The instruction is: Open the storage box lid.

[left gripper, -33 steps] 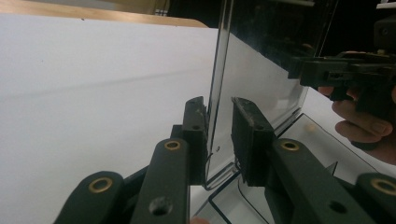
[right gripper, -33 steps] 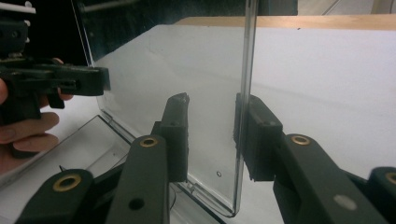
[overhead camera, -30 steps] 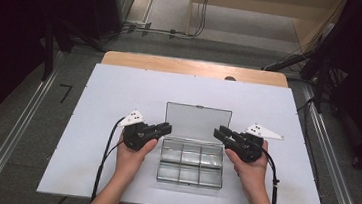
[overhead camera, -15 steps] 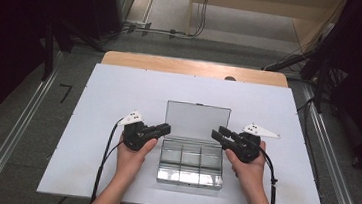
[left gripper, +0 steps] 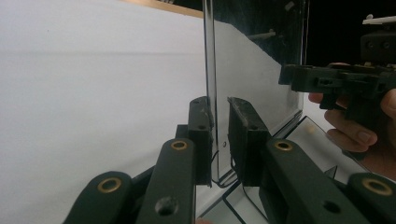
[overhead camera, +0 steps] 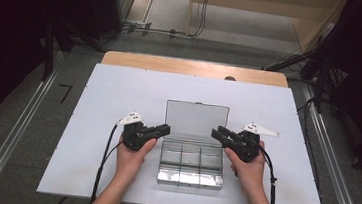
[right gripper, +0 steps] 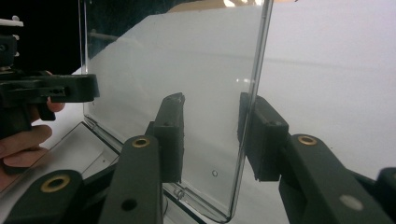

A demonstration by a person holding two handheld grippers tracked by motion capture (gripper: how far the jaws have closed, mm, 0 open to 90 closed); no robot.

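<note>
From the high view, a clear plastic box (overhead camera: 191, 164) with divided compartments sat near the front middle of the white counter (overhead camera: 94, 98), its lid (overhead camera: 196, 122) standing upright at the back edge. The left claw (overhead camera: 162, 129) reached in from the left toward the lid's left edge, and the right claw (overhead camera: 218, 133) reached in from the right toward its right edge, each held in a hand resting on the counter beside the box. In the left claw view, the lid's edge (left gripper: 210, 70) stood between the two black jaws of the left claw (left gripper: 219, 121); the left jaw lay against the lid, while a narrow gap showed between the lid and the right jaw, so the claw was nearly closed but not clamped. The other claw (left gripper: 327, 79) and fingers (left gripper: 355, 135) showed beyond the lid. In the right claw view, the right claw (right gripper: 210, 119) straddled the lid's edge (right gripper: 252, 93) with its jaws apart, neither pad pressing on the plastic, so it was released.
</note>
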